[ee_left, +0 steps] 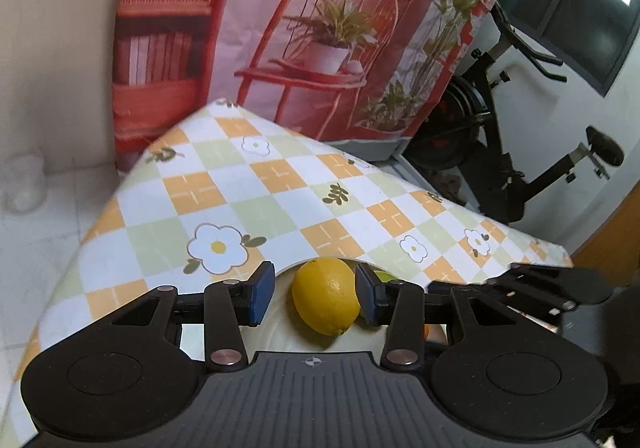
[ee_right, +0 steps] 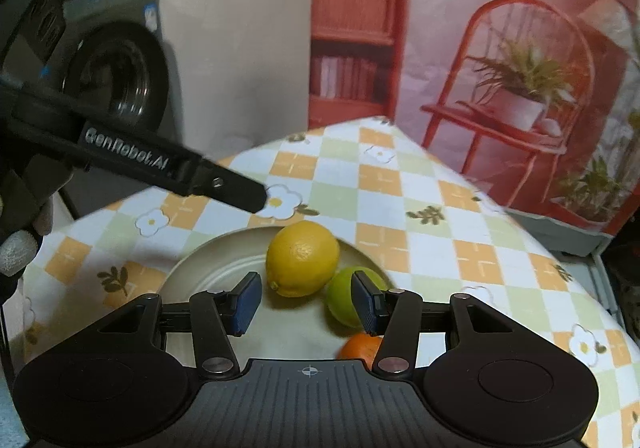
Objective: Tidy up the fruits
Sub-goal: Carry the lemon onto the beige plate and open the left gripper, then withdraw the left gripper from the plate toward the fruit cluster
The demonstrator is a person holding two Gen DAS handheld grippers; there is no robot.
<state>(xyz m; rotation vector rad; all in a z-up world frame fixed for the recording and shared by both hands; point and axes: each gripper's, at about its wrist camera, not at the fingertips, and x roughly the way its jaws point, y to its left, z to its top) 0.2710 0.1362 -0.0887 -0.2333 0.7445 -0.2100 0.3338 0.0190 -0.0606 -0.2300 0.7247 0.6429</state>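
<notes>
A yellow lemon point(ee_left: 326, 296) lies on a cream plate point(ee_left: 280, 336) on the checked tablecloth. My left gripper point(ee_left: 314, 298) is open, its blue pads either side of the lemon, with a gap on the left side. In the right wrist view the lemon point(ee_right: 302, 258), a green lime point(ee_right: 346, 300) and an orange fruit point(ee_right: 358, 348) lie together on the plate point(ee_right: 208, 268). My right gripper point(ee_right: 306, 302) is open and empty just above the plate, its right pad in front of the lime. The left gripper's body point(ee_right: 160, 163) shows at upper left.
The table point(ee_left: 224, 187) has a checked cloth with flowers. A printed backdrop point(ee_left: 320, 27) hangs behind it. An exercise bike point(ee_left: 500, 135) stands at the right. A washing machine point(ee_right: 116, 75) stands behind the table at the left.
</notes>
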